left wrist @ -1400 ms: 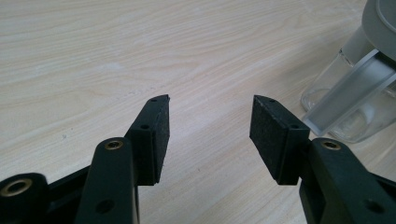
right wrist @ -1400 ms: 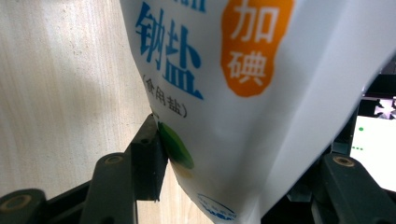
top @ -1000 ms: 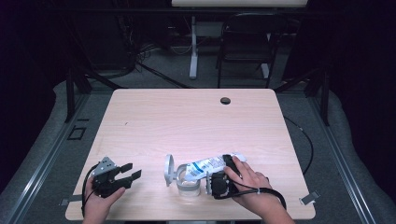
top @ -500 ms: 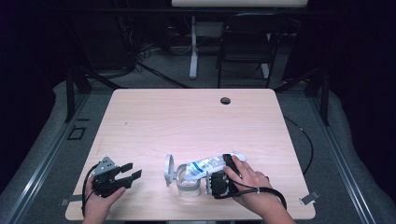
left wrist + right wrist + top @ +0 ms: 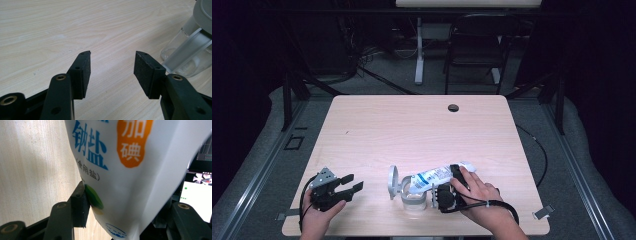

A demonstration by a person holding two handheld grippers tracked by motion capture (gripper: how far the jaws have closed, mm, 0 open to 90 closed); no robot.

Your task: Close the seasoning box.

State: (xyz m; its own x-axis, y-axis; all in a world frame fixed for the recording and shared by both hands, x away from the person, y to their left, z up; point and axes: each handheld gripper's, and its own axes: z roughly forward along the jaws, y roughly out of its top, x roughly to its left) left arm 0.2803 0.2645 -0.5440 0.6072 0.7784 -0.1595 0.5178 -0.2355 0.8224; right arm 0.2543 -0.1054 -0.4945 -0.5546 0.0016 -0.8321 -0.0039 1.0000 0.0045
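Observation:
A white salt bag (image 5: 432, 177) with blue and orange print lies tilted, its left end over a clear glass jar (image 5: 412, 201) near the table's front edge. The jar's grey lid (image 5: 392, 182) stands flipped up on its left side. My right gripper (image 5: 443, 192) is shut on the bag; in the right gripper view the salt bag (image 5: 120, 165) sits between the jaws of the right gripper (image 5: 120, 202), with the left pad (image 5: 81, 202) pressed against it. My left gripper (image 5: 353, 183) rests at the front left, open, well left of the jar. The left gripper (image 5: 112, 63) holds nothing, and the jar (image 5: 185, 55) stands at the right edge.
The light wooden table (image 5: 412, 130) has a small black round grommet (image 5: 453, 107) near its far edge. Beyond the table stand a dark chair (image 5: 474, 45) and a white post (image 5: 419, 50) on the floor. A monitor (image 5: 197, 202) glows behind the bag.

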